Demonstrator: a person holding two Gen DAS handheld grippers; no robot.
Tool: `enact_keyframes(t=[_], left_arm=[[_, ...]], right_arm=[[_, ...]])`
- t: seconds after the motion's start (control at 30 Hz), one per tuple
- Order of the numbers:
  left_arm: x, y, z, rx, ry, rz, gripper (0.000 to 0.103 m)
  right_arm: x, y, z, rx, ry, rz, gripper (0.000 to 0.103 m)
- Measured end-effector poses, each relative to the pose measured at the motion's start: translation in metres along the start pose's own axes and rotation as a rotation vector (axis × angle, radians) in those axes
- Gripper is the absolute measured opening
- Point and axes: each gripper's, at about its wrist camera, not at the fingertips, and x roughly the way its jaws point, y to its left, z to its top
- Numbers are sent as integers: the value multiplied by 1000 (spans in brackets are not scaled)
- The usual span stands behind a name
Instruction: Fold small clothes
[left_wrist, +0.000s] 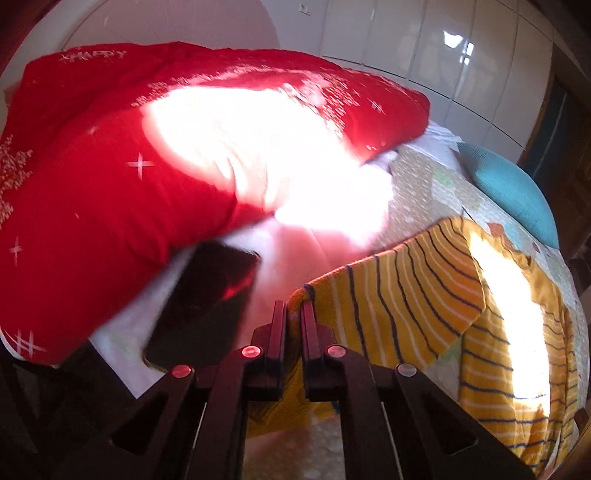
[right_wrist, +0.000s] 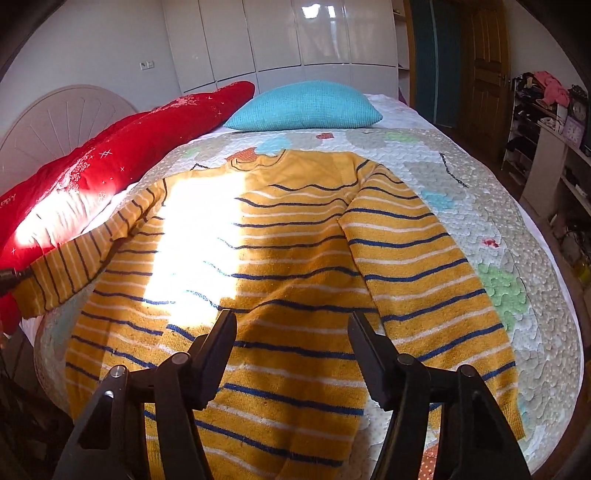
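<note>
A yellow sweater (right_wrist: 288, 258) with blue and white stripes lies spread on the quilted bed (right_wrist: 517, 258), neck toward the far end. Its right sleeve (right_wrist: 424, 266) is folded down along the body. My left gripper (left_wrist: 294, 308) is shut on the cuff of the left sleeve (left_wrist: 388, 288) and holds it lifted above the bed; that sleeve also shows in the right wrist view (right_wrist: 74, 269) at the far left. My right gripper (right_wrist: 291, 325) is open and empty, just above the sweater's lower body.
A red pillow (left_wrist: 110, 184) lies close on the left of my left gripper, and shows along the bed's left side (right_wrist: 110, 162). A dark phone (left_wrist: 207, 302) lies under it. A turquoise pillow (right_wrist: 303, 107) sits at the far end. Shelves (right_wrist: 554, 147) stand on the right.
</note>
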Motion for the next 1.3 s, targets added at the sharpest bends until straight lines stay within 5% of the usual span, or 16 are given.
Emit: enact_keyframes(t=[0.17,0.33,0.7,1.03,1.2,1.3], left_arm=[[8,18,56,-35,-29,56,6],[-8,-21,64,17,-38,-48,6],[-9,-254,8,260,104,-384,6],[19,-439,-65,439,238,-541,7],[33,-462,-85,450,295,-580,28],[10,-445,-84,477,241,-610,44]], right_arm=[[0,2,-1,19,1,11,65],[0,-1,-3,32,-2,25,65],[0,-39,-22,139,2,55,65],[-11,-110,-43,296,-14,11,65],[-9,-124,-43,325,-12,11,68],[-12,-119,-30,287,-30,13,72]])
